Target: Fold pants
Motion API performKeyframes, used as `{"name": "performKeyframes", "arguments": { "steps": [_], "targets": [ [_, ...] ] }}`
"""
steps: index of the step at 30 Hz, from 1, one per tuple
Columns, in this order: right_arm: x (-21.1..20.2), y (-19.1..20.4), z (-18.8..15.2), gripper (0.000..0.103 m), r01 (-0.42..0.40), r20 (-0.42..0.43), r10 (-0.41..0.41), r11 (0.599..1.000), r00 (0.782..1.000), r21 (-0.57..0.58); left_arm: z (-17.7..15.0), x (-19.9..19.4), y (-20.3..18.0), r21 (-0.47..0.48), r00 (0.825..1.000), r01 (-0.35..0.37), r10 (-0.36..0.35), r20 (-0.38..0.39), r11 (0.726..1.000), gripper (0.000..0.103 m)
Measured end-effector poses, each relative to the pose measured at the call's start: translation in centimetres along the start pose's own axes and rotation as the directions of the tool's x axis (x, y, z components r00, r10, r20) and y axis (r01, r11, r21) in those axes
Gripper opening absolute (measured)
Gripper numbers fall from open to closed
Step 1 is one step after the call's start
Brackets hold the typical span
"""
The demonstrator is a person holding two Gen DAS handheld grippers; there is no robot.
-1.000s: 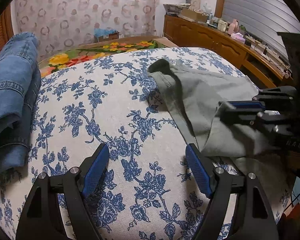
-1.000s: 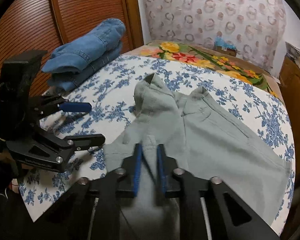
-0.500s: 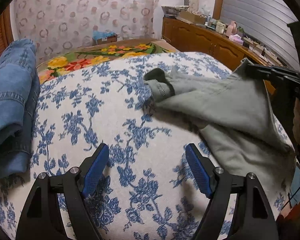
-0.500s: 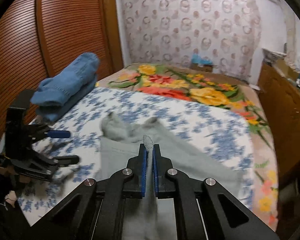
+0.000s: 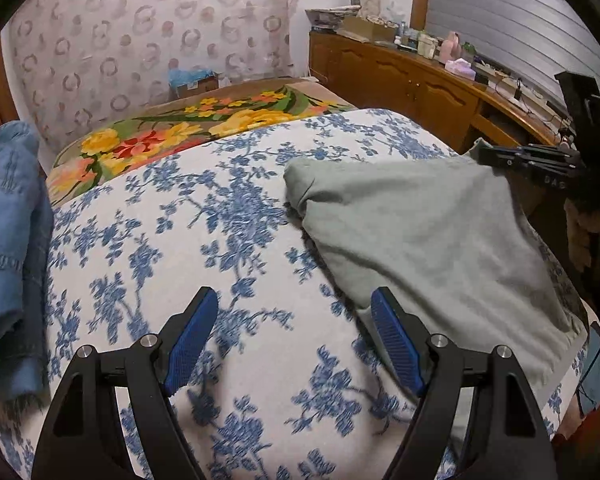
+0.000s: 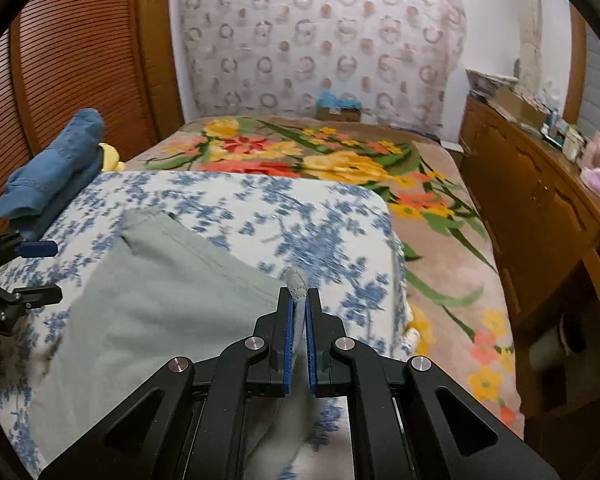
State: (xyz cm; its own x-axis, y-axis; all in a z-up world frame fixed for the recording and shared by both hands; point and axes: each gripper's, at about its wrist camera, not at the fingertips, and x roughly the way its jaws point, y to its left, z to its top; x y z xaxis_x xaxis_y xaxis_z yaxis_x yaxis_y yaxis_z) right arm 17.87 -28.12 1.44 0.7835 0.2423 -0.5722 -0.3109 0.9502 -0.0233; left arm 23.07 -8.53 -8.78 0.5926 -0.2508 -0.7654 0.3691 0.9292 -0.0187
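Right gripper (image 6: pixel 299 320) fingers pinch a fold of grey-green pants (image 6: pixel 160 288) above a floral bed (image 6: pixel 332 240); left gripper (image 5: pixel 296 336) fingers spread, empty; no readable writing.

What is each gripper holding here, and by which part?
The right gripper is shut on the grey-green pants, pinching a raised bit of their edge between its fingers. The left gripper is open and holds nothing.

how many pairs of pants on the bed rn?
2 visible: gray-green pants spread on the floral sheet, pinched by the right gripper; folded jeans at the bed's left edge. More may be hidden.
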Motion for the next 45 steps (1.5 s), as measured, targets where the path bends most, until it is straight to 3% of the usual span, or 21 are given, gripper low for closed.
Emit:
{"name": "performKeyframes", "arguments": {
  "steps": [7, 15, 17, 23, 34, 39, 43, 45],
  "targets": [
    [1.0, 0.1, 0.6, 0.006, 0.017, -0.037, -0.017, 1.000, 0.999, -0.001, 1.0, 1.5, -1.2, 0.018, 1.000, 0.004, -0.003, -0.027, 1.000, 0.080],
    [1.6, -1.9, 0.8, 0.006, -0.016, -0.061, 0.017, 1.000, 0.998, 0.007, 2.4, 3.0, -1.6, 0.035, 0.999, -0.003, 0.004, -0.041, 0.999, 0.080],
    [1.4, -2.3, 0.7, 0.016, -0.028, -0.057, 0.029, 0.999, 0.998, 0.020, 3.1, 3.7, -1.5, 0.042, 0.999, 0.000, 0.002, -0.040, 0.999, 0.080],
    [0.7, -3.2, 0.3, 0.028, -0.023, -0.052, 0.025, 0.999, 0.998, 0.044, 4.8, 5.1, -0.7, 0.025, 0.999, -0.002, 0.003, -0.032, 1.000, 0.080],
    [0.9, -3.3, 0.1, 0.029, -0.085, -0.126, 0.093, 0.994, 0.988, 0.072, 6.2, 7.2, 0.6, -0.029, 0.999, 0.008, -0.009, -0.045, 1.000, 0.079],
    [0.8, -3.6, 0.3, 0.029, -0.088, -0.112, 0.095, 0.994, 0.989, 0.066, 6.2, 7.6, 0.3, -0.029, 0.998, 0.039, -0.040, -0.042, 0.999, 0.062],
    [1.0, -3.4, 0.4, 0.029, -0.095, -0.108, 0.101, 0.994, 0.989, 0.063, 6.3, 7.7, 0.1, -0.028, 0.998, 0.048, -0.049, -0.039, 0.998, 0.058],
    [1.1, -3.2, 0.4, 0.020, -0.107, -0.108, 0.113, 0.992, 0.988, 0.061, 6.2, 7.7, 0.0, -0.028, 0.998, 0.047, -0.048, -0.035, 0.998, 0.055]
  ]
}}
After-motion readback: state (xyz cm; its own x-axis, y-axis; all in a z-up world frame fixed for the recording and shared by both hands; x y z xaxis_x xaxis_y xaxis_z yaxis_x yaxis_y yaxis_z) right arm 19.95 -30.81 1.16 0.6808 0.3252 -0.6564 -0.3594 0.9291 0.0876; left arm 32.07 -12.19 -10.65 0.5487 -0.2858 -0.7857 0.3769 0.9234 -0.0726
